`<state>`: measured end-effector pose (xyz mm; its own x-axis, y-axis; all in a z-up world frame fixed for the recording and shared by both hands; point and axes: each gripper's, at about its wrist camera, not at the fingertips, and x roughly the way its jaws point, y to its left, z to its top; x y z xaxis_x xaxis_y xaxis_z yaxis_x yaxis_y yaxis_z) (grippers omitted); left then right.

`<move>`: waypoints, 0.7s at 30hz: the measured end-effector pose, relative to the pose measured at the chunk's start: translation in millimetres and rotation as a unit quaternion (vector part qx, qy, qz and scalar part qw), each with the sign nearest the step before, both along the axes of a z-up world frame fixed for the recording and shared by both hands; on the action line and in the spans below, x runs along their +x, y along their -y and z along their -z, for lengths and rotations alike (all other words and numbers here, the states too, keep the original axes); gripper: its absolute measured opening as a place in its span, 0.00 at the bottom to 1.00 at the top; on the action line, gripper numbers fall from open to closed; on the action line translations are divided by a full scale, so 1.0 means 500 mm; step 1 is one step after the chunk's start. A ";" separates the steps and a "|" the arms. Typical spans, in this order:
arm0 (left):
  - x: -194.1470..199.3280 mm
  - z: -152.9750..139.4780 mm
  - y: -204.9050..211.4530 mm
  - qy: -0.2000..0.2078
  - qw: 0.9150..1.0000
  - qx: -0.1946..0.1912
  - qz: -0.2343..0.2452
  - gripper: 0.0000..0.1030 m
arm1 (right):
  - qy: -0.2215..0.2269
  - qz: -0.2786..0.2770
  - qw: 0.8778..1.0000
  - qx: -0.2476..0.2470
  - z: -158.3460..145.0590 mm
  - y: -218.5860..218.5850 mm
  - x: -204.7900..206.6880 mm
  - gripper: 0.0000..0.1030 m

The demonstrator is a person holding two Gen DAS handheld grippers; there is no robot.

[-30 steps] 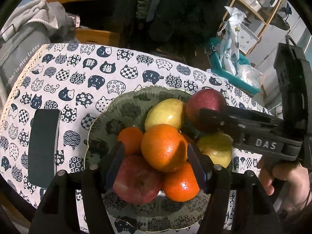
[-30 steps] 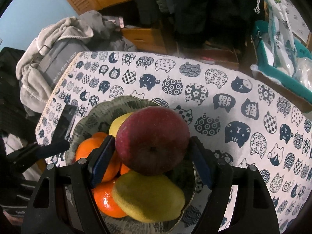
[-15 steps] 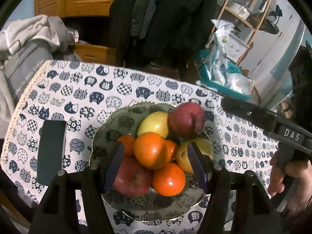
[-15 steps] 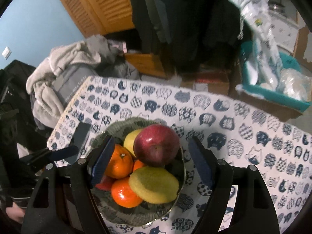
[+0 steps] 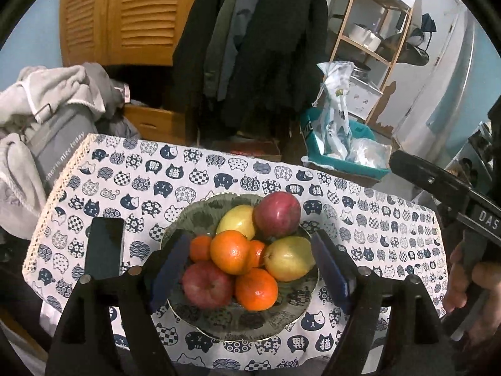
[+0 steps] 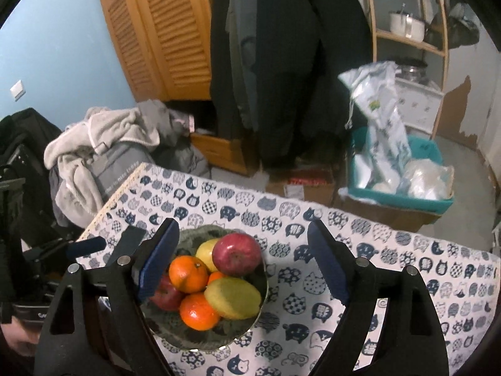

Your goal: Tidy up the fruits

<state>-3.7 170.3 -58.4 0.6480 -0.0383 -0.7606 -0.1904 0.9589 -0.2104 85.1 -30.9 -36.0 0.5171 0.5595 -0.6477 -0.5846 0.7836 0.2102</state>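
A green patterned plate (image 5: 250, 326) on the cat-print tablecloth holds a pile of fruit: a dark red apple (image 5: 277, 215) on top at the back, a yellow fruit (image 5: 236, 224), several oranges (image 5: 230, 252), a yellow-green pear (image 5: 289, 258) and a red apple (image 5: 207, 285) in front. The plate (image 6: 206, 340) also shows in the right wrist view with the dark red apple (image 6: 236, 253) on top. My left gripper (image 5: 250, 269) is open and empty, high above the plate. My right gripper (image 6: 242, 263) is open and empty, above and behind the plate.
A black phone (image 5: 105, 252) lies on the cloth left of the plate. Beyond the table are a pile of grey clothes (image 5: 47, 119), hanging coats, a teal bin with bags (image 5: 341, 153) and a wooden shelf (image 5: 375, 40). The right gripper's body (image 5: 454, 200) is at the right.
The right gripper let go of the dark red apple, which now rests on the pile. Both grippers have pulled up and back from the plate.
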 end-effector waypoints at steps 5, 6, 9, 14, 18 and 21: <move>-0.015 -0.029 0.014 0.014 1.000 0.018 0.001 0.84 | 0.016 0.003 1.000 -0.004 -0.023 0.009 -0.022 0.82; -0.018 -0.035 0.017 0.016 1.000 0.023 0.002 0.84 | 0.018 0.003 1.000 -0.006 -0.027 0.012 -0.027 0.82; -0.024 -0.047 0.024 0.022 0.999 0.031 0.004 0.84 | 0.024 0.003 1.000 -0.007 -0.037 0.022 -0.040 0.82; -0.035 -0.067 0.032 0.031 0.999 0.038 0.002 0.86 | 0.039 0.009 0.999 -0.016 -0.054 0.042 -0.059 0.82; -0.038 -0.077 0.041 0.036 0.998 0.045 0.002 0.90 | 0.045 0.015 0.999 -0.023 -0.058 0.057 -0.067 0.82; -0.038 -0.081 0.049 0.038 0.998 0.050 0.005 0.90 | 0.043 0.021 0.999 -0.024 -0.058 0.070 -0.069 0.82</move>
